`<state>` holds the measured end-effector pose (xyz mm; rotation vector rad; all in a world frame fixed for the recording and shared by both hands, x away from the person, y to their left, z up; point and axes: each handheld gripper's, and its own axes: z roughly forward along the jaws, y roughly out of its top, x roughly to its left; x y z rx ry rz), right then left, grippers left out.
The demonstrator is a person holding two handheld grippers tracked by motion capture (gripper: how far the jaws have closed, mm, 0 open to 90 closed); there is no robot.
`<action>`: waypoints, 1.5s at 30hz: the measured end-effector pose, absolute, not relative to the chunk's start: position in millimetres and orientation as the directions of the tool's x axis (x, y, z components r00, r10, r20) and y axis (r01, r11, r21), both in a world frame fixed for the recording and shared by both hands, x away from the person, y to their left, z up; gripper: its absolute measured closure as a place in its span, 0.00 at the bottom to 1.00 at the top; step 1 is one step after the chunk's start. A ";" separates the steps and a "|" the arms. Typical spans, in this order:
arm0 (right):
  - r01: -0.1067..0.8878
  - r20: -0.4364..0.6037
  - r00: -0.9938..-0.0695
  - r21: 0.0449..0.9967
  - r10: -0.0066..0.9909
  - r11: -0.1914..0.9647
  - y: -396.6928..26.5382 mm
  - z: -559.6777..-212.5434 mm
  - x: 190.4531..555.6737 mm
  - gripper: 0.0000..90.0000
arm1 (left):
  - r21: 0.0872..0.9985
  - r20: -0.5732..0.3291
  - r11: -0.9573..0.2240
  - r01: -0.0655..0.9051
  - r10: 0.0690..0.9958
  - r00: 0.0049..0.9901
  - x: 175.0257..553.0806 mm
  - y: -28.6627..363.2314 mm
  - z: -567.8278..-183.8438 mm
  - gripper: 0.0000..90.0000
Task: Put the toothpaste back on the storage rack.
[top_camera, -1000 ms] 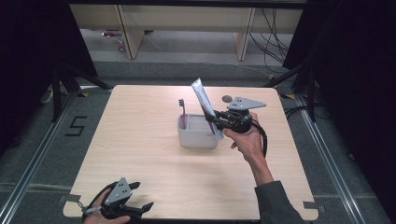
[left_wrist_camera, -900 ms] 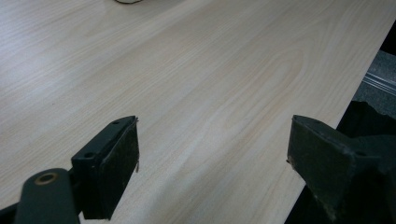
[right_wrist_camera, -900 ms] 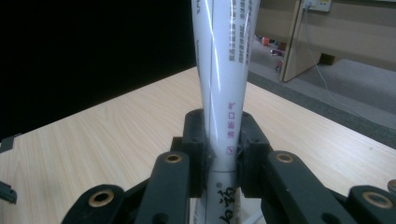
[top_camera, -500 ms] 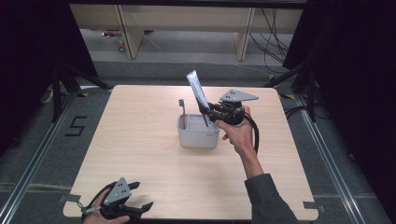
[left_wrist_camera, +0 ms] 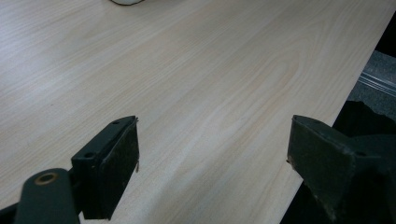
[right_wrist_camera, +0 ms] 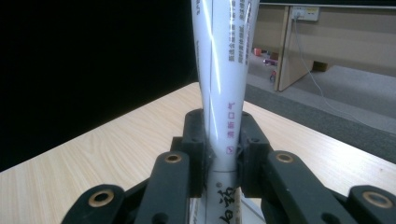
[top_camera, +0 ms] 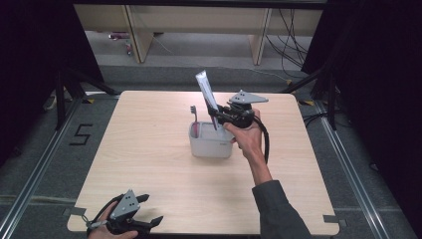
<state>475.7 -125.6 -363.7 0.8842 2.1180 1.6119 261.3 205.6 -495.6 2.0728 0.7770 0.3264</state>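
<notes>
A: What is the room like?

B: A pale wooden table (top_camera: 149, 164) stands on a grey floor, with black curtains at both sides of the frame and light wooden furniture at the top. On the floor at the left of the frame the mark "5" (top_camera: 81, 134) is taped.

A: And the right gripper?

B: The right gripper (top_camera: 219, 117) is near the centre of the high view, a little above and to the right. Its jaws are pressed onto a white tube (top_camera: 206, 93), which stands tilted, its flat end up. In the right gripper view the tube (right_wrist_camera: 224, 93) rises between the two black jaws. It carries printed characters in pink and dark ink; I cannot read them with certainty.

A: Where is the tube's lower end?

B: It is over a grey box (top_camera: 210, 141) in the middle of the table. A dark toothbrush (top_camera: 194, 115) stands up at the box's left side.

A: The left gripper?

B: The left gripper (top_camera: 149, 225) rests at the bottom left of the frame, at the table's near edge. Its jaws are spread wide and hold nothing.
</notes>
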 end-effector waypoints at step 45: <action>0.314 0.113 -0.721 0.933 0.683 0.177 -113.8 -424.4 494.7 0.85 | 0.813 -0.043 -0.426 0.397 0.637 0.770 259.8 210.2 -495.3 0.18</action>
